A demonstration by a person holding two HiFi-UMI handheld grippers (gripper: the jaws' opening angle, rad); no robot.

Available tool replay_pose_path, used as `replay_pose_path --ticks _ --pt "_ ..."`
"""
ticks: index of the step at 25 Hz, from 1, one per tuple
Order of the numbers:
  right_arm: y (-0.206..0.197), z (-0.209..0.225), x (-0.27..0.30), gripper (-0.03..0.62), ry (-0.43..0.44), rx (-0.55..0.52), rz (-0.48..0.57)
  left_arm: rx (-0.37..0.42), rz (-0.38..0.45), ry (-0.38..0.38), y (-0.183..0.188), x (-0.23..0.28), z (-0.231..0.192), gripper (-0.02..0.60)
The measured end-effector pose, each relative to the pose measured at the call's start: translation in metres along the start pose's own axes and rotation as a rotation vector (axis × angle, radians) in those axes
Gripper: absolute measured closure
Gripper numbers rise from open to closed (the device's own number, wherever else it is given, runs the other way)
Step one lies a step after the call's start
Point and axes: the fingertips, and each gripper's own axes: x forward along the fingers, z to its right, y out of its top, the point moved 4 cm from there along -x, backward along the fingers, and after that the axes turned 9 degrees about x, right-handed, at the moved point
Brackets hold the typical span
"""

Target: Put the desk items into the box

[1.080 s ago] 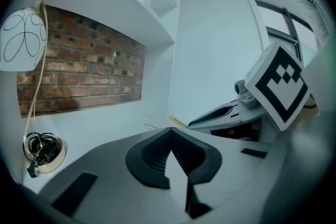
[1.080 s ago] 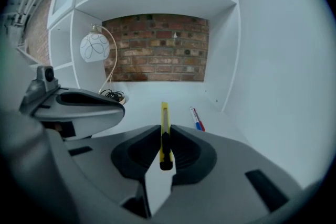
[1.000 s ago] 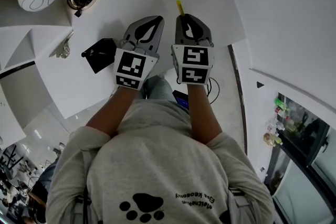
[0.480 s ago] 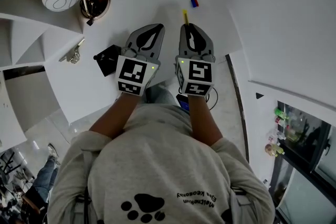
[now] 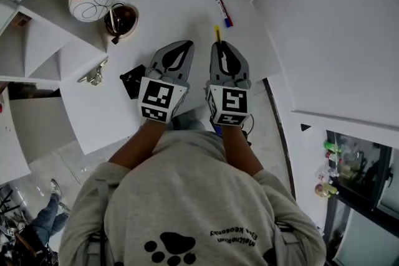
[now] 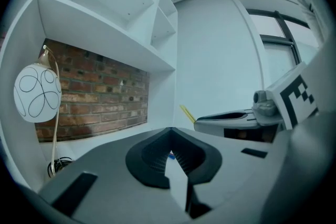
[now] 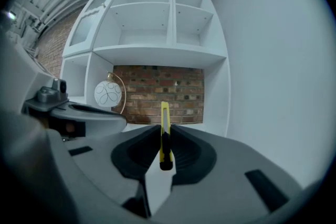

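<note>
Both grippers have risen above the desk (image 5: 181,3) since the earlier frames and are held side by side, pointing nearly level. One left gripper (image 5: 182,50) has its jaws closed tip to tip with nothing between them, as the left gripper view confirms (image 6: 169,136). One right gripper (image 5: 221,50) is clamped on one yellow cutter (image 5: 217,33). In the right gripper view (image 7: 166,129) the cutter (image 7: 165,113) stands on edge between the pads, its front end projecting past the jaw tips. Three loose items lie on the desk: one red-and-blue marker (image 5: 223,12) beyond the right gripper, one black item (image 5: 132,81) just left of the left gripper, and one metal clip (image 5: 95,76) farther left at the desk edge. One round white lamp (image 5: 91,0) stands at the far left corner.
</note>
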Motion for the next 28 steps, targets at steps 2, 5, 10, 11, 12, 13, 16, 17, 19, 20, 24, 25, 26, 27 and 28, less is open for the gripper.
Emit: replay_pose_path --ticks 2,5,10,11,12,13,16,17,19,20,24,25,26,27,28 --pt "0.005 -0.005 -0.003 0.528 0.015 0.007 0.026 0.0 0.005 0.008 0.003 -0.006 -0.001 0.574" --pt "0.01 -0.015 -0.008 0.528 0.044 0.002 0.059 0.001 0.011 0.024 0.006 -0.017 -0.003 0.574" --pt "0.013 -0.036 -0.011 0.528 0.099 -0.01 0.081 -0.001 0.017 0.061 0.006 -0.034 -0.01 0.574" --pt "0.013 -0.04 -0.011 0.528 0.11 -0.013 0.085 -0.002 0.016 0.069 0.006 -0.038 -0.011 0.574" --pt "0.013 -0.045 -0.011 0.528 0.121 -0.016 0.089 -0.003 0.013 0.076 0.005 -0.042 -0.012 0.575" --pt "0.013 -0.049 -0.011 0.528 0.131 -0.02 0.091 -0.004 0.011 0.082 0.004 -0.046 -0.014 0.574" --pt "0.011 -0.065 -0.01 0.528 0.168 -0.027 0.091 -0.001 0.013 0.109 0.002 -0.059 -0.019 0.575" --pt "0.011 -0.07 -0.01 0.528 0.181 -0.029 0.091 -0.003 0.011 0.12 0.001 -0.064 -0.021 0.574" --pt "0.01 -0.081 -0.011 0.528 0.21 -0.031 0.087 -0.012 0.0 0.14 -0.003 -0.074 -0.024 0.574" --pt "0.01 -0.086 -0.011 0.528 0.224 -0.032 0.084 -0.014 0.001 0.151 -0.003 -0.079 -0.026 0.575" --pt "0.007 -0.109 -0.012 0.528 0.279 -0.045 0.083 -0.022 0.005 0.197 -0.006 -0.099 -0.036 0.574" --pt "0.006 -0.115 -0.012 0.528 0.294 -0.048 0.081 -0.025 0.002 0.208 -0.008 -0.104 -0.039 0.574" --pt "0.004 -0.122 -0.012 0.528 0.309 -0.049 0.077 -0.028 0.0 0.221 -0.009 -0.11 -0.041 0.575" --pt "0.002 -0.128 -0.013 0.528 0.324 -0.05 0.072 -0.03 -0.002 0.234 -0.011 -0.116 -0.043 0.575" --pt "0.001 -0.134 -0.013 0.528 0.34 -0.052 0.068 -0.031 -0.005 0.247 -0.012 -0.121 -0.045 0.574"
